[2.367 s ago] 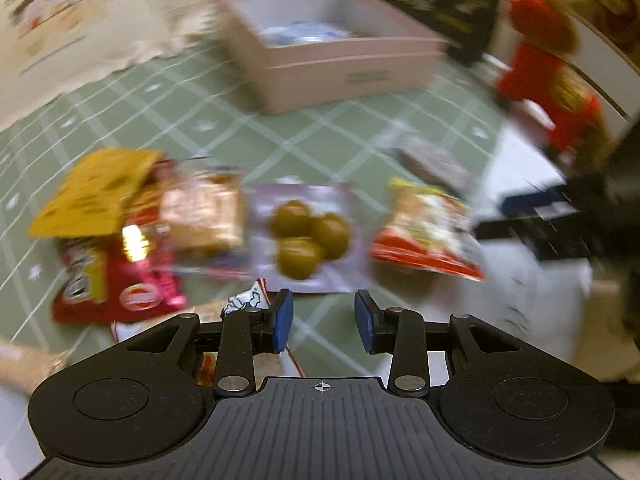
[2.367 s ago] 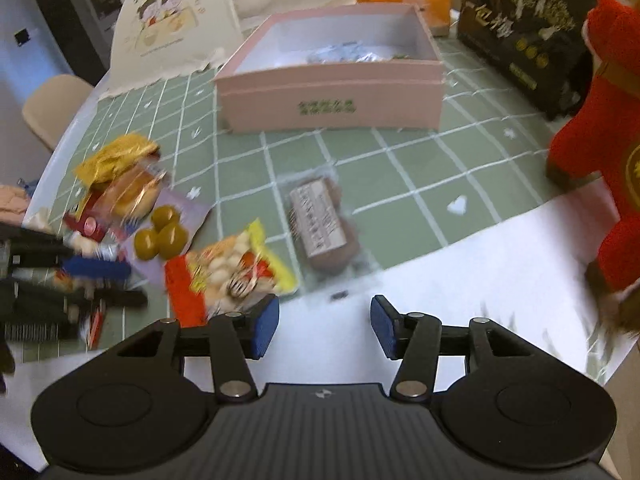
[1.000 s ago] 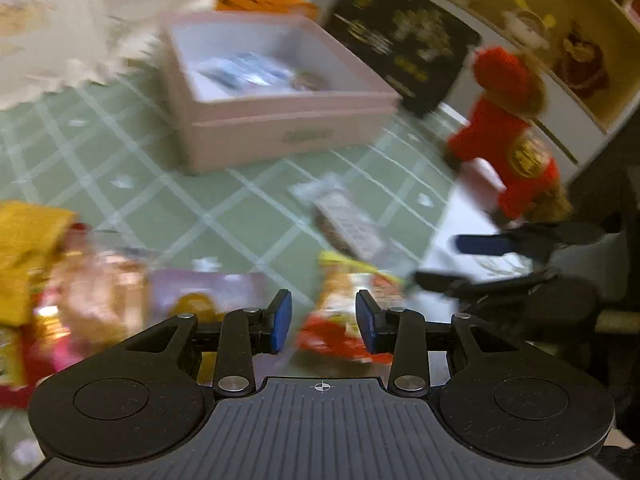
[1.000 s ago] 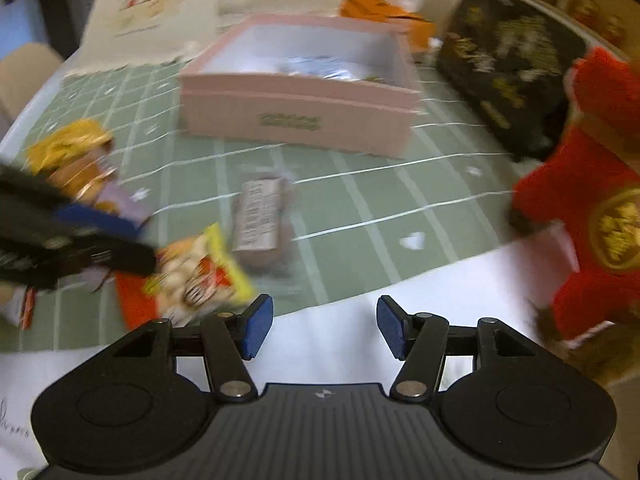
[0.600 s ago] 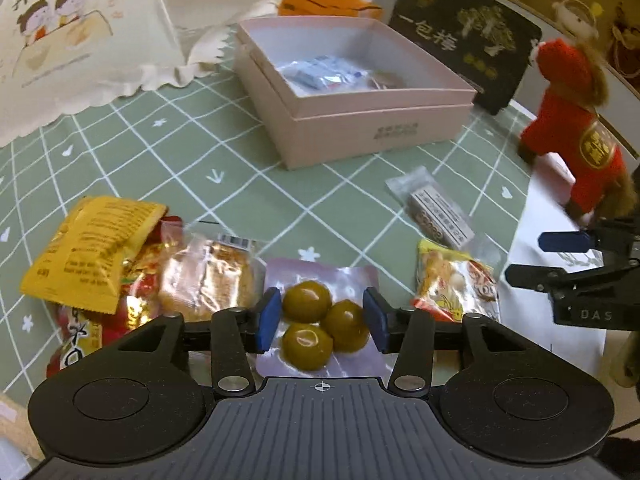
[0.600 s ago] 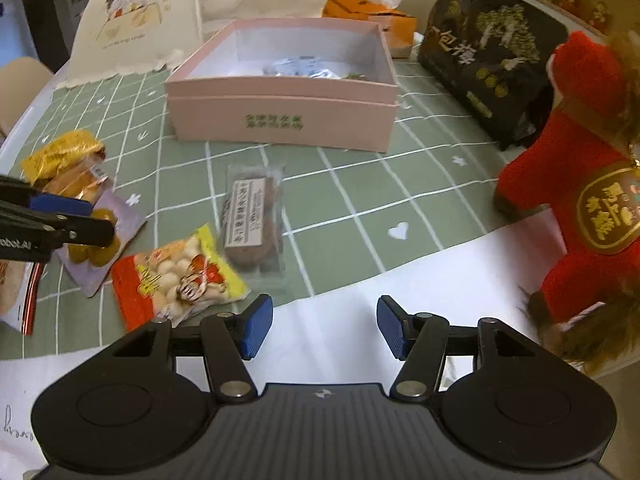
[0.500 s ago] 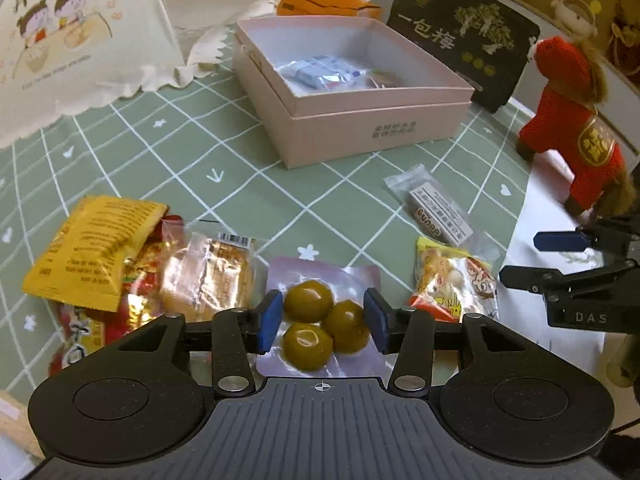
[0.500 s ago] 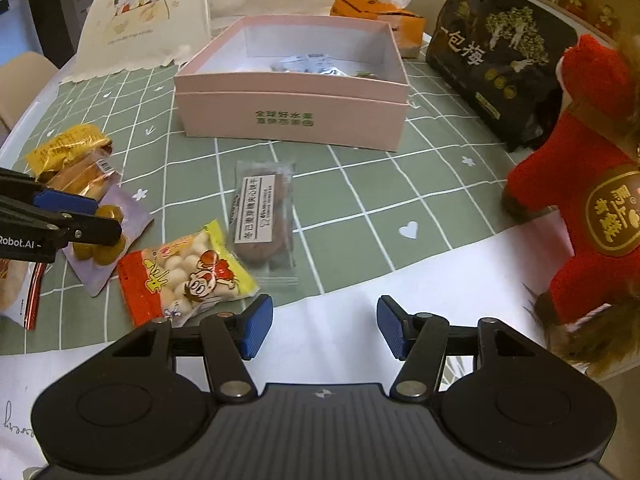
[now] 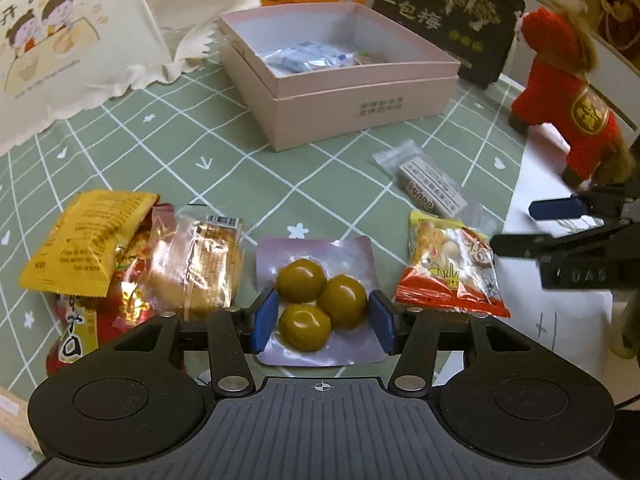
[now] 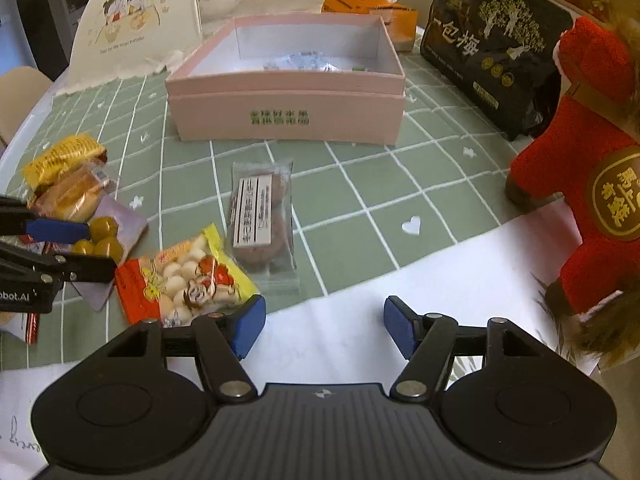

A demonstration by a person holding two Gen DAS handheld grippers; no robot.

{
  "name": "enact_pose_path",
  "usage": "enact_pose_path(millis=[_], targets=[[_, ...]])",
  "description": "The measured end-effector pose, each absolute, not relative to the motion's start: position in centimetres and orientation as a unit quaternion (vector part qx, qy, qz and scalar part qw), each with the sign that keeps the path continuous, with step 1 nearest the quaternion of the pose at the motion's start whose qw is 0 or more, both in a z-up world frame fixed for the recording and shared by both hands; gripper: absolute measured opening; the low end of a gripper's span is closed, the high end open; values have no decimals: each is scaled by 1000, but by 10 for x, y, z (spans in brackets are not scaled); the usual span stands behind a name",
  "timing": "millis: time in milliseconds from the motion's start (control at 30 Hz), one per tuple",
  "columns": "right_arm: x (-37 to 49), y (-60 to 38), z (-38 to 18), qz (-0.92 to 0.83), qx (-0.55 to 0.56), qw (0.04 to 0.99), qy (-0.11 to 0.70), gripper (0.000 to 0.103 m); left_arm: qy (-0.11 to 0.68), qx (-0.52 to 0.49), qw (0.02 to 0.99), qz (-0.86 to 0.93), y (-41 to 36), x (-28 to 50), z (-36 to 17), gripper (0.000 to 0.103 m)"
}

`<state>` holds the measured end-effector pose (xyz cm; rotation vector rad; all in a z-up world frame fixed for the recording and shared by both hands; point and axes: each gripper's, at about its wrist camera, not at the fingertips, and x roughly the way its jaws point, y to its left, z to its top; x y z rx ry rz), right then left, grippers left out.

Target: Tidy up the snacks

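Green plum pack [image 9: 320, 304] lies between left tongs [image 9: 323, 320], untouched.

The table [image 10: 352, 184] is covered by a green checked cloth; a pink box [image 10: 286, 118], snack packets [image 9: 450, 272] and a red plush toy [image 10: 580, 208] are set on it.

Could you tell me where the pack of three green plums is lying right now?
In the left wrist view the plum pack lies on the green tablecloth, framed by the open left tool, between the cake packet and the red-and-yellow snack bag.

Pink box [image 9: 352, 120], green-checked tablecloth [image 9: 168, 168]
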<state>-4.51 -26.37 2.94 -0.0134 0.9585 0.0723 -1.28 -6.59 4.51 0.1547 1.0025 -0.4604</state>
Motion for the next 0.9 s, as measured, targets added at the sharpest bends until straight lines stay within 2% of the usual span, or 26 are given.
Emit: enact_pose_path(millis=[200,367,467,500,667,700,733,767,900], targets=[[-15,-263,54,81,59,894,437,66,471,71,855,-203,-72,-16,45,56],[23,-239,38,74,32,883,463,63,479,63,852,-202,-70,-14,46,55],[29,-230,30,82,25,874,478,48,484,59,850,-200,-69,-15,46,55],[27,-226,30,82,10,877,473,39,484,55,851,-197,-69,-17,46,55],[13,-220,34,88,-19,880,466,33,464,61,863,-193,-70,-25,44,55],[8,-224,38,90,-12,881,465,28,459,62,865,-192,-70,-27,43,55],[4,-228,42,91,-5,882,462,12,455,62,867,-192,-69,-28,43,54],[0,-234,47,90,1,884,458,5,454,62,868,-192,-69,-29,44,54],[-17,-256,74,92,28,900,425,5,458,43,867,-192,-67,-27,46,52]])
